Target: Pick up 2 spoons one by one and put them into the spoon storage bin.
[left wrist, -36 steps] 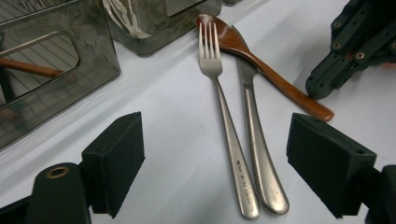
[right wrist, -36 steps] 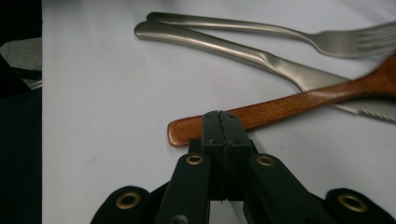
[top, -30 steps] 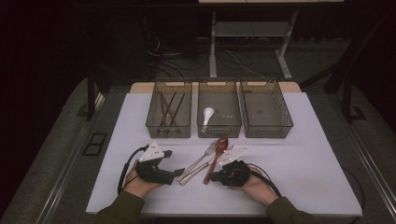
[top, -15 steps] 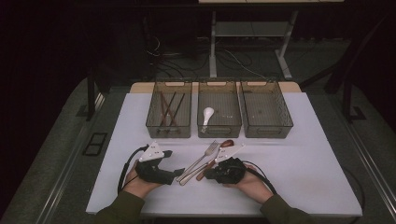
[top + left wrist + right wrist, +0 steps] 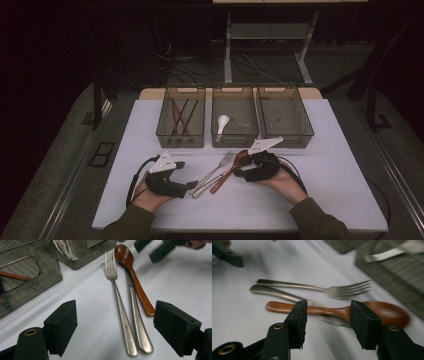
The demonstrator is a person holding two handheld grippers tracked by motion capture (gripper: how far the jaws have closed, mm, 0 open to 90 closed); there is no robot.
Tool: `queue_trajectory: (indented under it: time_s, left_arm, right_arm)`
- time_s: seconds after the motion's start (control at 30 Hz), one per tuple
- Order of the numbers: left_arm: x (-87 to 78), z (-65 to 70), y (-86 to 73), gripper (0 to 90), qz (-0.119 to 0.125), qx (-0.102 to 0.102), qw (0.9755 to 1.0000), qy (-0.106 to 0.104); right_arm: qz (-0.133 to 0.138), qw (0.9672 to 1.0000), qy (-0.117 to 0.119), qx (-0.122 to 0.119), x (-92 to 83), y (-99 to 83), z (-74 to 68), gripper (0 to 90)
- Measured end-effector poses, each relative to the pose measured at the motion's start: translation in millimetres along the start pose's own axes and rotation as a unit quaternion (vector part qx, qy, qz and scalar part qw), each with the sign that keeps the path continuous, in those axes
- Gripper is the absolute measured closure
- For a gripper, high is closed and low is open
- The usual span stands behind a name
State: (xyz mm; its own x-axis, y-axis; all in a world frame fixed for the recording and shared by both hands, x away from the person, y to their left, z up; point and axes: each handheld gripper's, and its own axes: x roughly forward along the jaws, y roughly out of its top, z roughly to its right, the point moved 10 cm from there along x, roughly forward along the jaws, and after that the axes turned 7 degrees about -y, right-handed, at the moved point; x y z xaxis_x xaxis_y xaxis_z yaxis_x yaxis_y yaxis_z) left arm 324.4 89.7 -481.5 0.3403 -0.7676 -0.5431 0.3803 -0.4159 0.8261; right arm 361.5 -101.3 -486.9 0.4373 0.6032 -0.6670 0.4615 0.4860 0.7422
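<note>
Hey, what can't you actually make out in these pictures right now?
- Second steel piece, left gripper view: its head is hidden under the wooden spoon, so knife or spoon is unclear.
- Right bin, high view: contents too dim to tell.
- White spoon, right gripper view: blurred and cut off by the edge.

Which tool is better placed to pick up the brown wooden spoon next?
Right. The right tool has just been opening, and its jaws straddle the brown wooden spoon's handle without pressing it. The left tool sits open at the silver fork's handle end.
</note>
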Motion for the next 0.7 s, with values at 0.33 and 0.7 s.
queue_trajectory:
  time_s: [0.33,0.7]
  left_arm:
    - [1.6,0.6,-0.8,18.8,-0.003,-0.001,1.0,-0.003]
    - [3.1,1.7,-2.0,18.8,-0.008,0.0,0.9999,-0.006]
  right_arm:
    - [-0.01,0.9982,-0.045,0.039,3.8,0.8,52.0,48.0]
    - [-0.024,0.9975,-0.03,0.06,25.2,-6.6,59.5,50.7]
